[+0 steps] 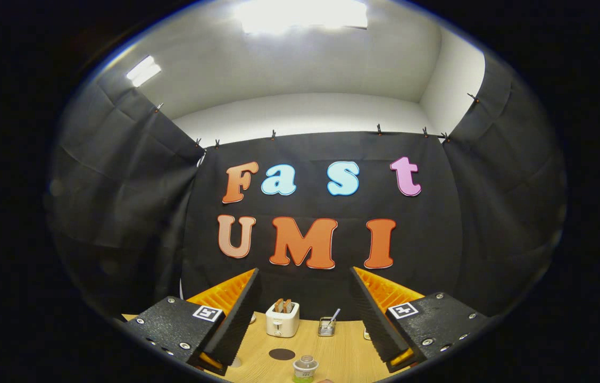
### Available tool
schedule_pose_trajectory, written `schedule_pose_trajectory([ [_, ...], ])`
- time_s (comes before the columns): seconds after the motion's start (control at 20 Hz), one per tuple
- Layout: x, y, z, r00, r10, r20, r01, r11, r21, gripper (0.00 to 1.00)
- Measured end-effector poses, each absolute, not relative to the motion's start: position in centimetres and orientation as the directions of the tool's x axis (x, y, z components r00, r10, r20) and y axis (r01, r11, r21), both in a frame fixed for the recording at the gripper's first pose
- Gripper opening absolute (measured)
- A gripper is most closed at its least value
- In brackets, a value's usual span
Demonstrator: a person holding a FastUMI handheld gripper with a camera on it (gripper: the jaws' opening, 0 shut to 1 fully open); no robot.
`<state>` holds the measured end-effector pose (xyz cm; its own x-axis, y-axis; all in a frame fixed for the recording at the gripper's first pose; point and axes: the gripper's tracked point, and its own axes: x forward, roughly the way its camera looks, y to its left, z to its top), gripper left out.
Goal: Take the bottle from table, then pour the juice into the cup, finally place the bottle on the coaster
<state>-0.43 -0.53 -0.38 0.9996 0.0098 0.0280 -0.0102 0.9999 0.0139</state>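
Observation:
My gripper (pixel 305 314) is held high above the wooden table (pixel 342 351), its two fingers spread wide with nothing between them. Below and between the fingers stands the bottle (pixel 305 368), seen from above, with a clear cap and a green label. A dark round coaster (pixel 282 354) lies flat on the table just beyond the bottle, slightly to its left. The cup is not something I can pick out.
A white toaster (pixel 282 319) with two slices of bread stands at the back of the table. To its right is a small wire basket (pixel 326 326) with a utensil handle sticking out. The black cloth wall closes the booth right behind them.

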Motion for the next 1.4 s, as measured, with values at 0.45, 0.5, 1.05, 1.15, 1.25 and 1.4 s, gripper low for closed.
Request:
schedule_pose_trajectory([
  [0.45,-0.3,-1.0,-2.1,1.0,0.007,0.019,-0.008,1.0,0.025,0.97],
  [0.5,-0.4,-0.9,-2.7,1.0,0.006,0.015,-0.006,1.0,0.022,0.97],
  [1.05,-0.3,-0.9,-14.3,0.997,-0.008,-0.077,0.008,1.0,0.008,0.97],
  [1.15,-0.2,-1.5,-18.2,0.989,-0.031,-0.145,0.036,0.999,0.03,0.97],
  [1.25,0.1,-0.8,-21.2,0.981,-0.01,-0.194,0.023,0.998,0.065,0.98],
  [1.4,0.7,-1.6,-24.1,0.978,-0.019,-0.207,0.033,0.997,0.065,0.98],
])
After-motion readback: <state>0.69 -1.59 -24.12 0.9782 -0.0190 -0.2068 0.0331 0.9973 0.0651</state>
